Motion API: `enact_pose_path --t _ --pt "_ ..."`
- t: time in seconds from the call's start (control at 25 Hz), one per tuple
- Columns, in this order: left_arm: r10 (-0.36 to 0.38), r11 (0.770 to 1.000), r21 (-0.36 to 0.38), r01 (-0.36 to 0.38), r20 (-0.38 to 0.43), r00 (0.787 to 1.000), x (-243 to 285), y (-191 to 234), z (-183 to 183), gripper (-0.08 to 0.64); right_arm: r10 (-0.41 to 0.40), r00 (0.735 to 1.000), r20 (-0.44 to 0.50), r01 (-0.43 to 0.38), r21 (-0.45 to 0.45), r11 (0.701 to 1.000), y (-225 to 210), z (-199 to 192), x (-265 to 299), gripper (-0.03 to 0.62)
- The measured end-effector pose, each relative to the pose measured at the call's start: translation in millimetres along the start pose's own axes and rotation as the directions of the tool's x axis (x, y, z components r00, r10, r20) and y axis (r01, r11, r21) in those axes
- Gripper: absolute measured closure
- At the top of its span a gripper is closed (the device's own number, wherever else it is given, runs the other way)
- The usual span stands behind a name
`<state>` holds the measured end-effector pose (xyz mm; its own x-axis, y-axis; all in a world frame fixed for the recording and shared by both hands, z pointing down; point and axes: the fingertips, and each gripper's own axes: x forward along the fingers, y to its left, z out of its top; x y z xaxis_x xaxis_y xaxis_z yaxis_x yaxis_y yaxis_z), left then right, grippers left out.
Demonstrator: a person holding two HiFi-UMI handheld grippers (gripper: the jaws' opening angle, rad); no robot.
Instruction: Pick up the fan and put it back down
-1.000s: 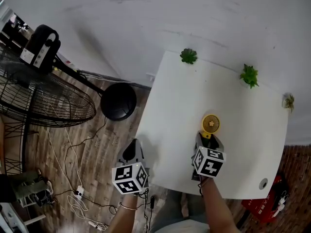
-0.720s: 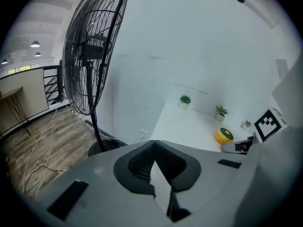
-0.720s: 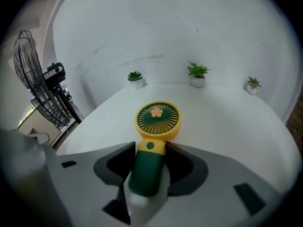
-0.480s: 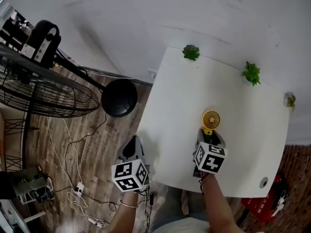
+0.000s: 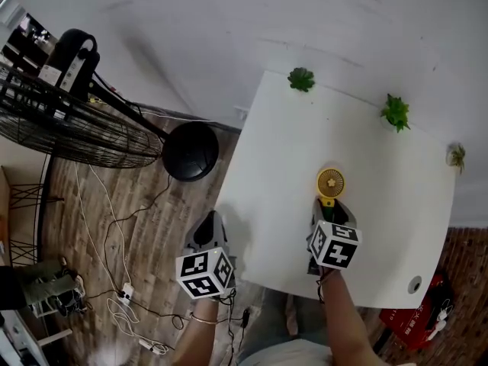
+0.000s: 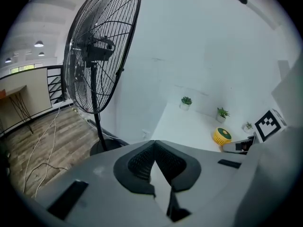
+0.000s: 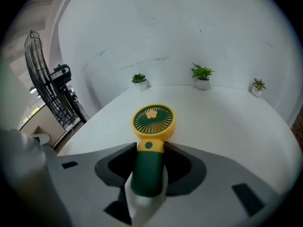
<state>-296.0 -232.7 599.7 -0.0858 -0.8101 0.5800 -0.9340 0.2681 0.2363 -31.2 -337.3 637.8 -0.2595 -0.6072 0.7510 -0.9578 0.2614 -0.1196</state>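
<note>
Nothing readable from my end, honestly. The closest thing to print is the black-and-white square patterns on the marker cubes: one cube [image 5: 334, 244] over the near edge of the white table [image 5: 282, 151], the other cube [image 5: 204, 273] just off the table's left side (patterns only, no letters or digits). The floor fan [image 5: 76, 124] left of the table carries a pale label [image 5: 53, 73] on its motor housing, too small to make out.
</note>
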Motion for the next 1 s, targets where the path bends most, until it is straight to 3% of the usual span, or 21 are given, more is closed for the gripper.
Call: enact_pose_path --t 0.36,0.6,0.8,1.0 --pt "-0.019 1.0 -0.011 0.019 0.028 0.999 -8.9 -20.2 6.3 0.548 0.011 0.995 0.097 -0.01 -0.011 1.0 -13.7 26.4 -30.3 0.414" --pt "-0.053 0.999 -0.006 0.054 0.087 0.995 -21.7 -54.2 28.0 0.549 0.018 0.981 0.194 -0.015 -0.016 1.0 -32.9 59.5 -72.7 0.414" --pt "-0.114 0.993 0.031 0.11 0.174 0.978 -38.0 -101.8 62.5 0.548 0.021 0.952 0.305 -0.016 -0.019 1.0 -52.7 93.7 -123.3 0.414" --pt "-0.189 0.981 0.089 0.17 0.282 0.941 -66.1 -158.8 103.9 0.549 0.022 0.901 0.434 -0.017 -0.014 1.0 -75.0 128.4 -187.3 0.414"
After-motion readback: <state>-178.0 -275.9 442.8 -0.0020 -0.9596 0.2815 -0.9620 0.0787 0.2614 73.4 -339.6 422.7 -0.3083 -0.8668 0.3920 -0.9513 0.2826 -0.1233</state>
